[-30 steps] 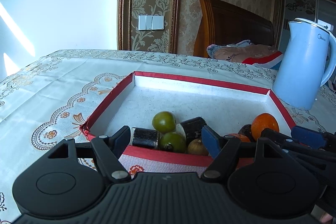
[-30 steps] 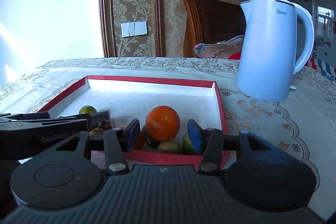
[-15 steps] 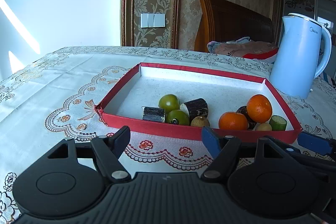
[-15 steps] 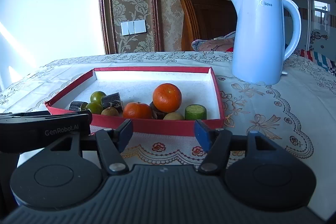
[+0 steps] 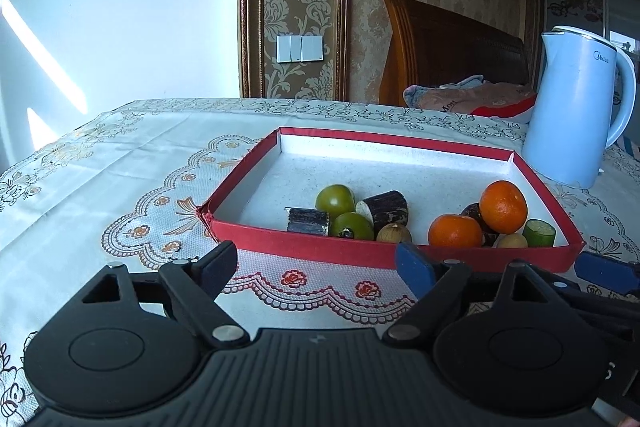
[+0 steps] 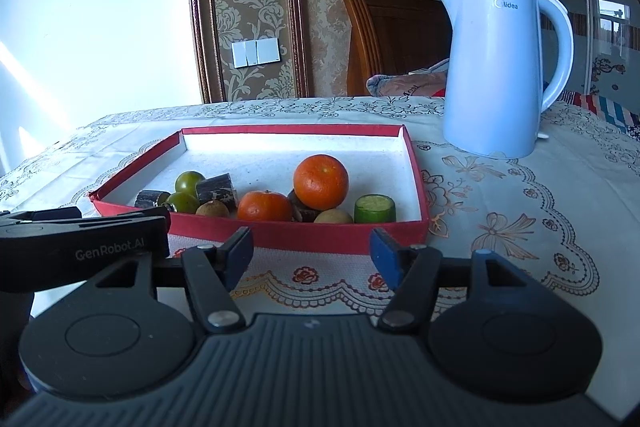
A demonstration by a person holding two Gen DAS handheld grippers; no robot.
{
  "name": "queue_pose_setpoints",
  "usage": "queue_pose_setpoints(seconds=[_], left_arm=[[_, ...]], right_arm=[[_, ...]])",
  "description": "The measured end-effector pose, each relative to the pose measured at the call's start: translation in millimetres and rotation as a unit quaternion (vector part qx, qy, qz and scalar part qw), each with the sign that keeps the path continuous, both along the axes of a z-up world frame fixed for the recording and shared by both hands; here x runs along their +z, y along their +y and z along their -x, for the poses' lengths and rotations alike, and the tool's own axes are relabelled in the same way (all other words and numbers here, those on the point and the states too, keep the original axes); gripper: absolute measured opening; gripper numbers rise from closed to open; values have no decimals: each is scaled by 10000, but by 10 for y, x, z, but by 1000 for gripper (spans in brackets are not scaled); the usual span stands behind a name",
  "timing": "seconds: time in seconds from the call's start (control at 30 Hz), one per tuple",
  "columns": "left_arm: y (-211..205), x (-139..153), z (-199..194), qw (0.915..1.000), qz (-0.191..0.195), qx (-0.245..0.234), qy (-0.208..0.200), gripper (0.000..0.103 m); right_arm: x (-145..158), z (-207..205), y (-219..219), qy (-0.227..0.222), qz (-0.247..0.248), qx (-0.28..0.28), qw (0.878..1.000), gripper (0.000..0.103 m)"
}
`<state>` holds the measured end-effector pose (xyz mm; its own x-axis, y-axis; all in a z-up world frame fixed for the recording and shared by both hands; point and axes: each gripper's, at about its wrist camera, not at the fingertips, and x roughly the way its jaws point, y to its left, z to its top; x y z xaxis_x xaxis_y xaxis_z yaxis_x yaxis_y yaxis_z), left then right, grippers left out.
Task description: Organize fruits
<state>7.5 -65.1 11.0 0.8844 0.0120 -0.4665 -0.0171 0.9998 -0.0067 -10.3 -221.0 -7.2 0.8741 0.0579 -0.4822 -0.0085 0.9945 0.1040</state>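
The red tray (image 5: 352,254) sits mid-frame on the desk (image 5: 100,187), fruit clustered along its near wall: two oranges (image 5: 503,207), green tomatoes (image 5: 335,197). Both the left gripper (image 5: 316,263) and right gripper (image 6: 311,247) hang below it, fingers (image 6: 382,250) spread wide and empty, just short of the tray.

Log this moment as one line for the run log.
left gripper: open, empty | right gripper: open, empty | fruits in red tray | both short of tray
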Motion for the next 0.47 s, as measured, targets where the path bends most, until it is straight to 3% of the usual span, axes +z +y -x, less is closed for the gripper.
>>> queue_pose_setpoints(seconds=[0.4, 0.47], left_arm=[[-10, -23, 18, 10000, -27, -5, -95, 86], [-6, -22, 19, 9999, -35, 31, -103, 86]], right_arm=[[-2, 4, -8, 18, -22, 29, 10000, 63], [-4, 7, -12, 18, -35, 12, 10000, 68]])
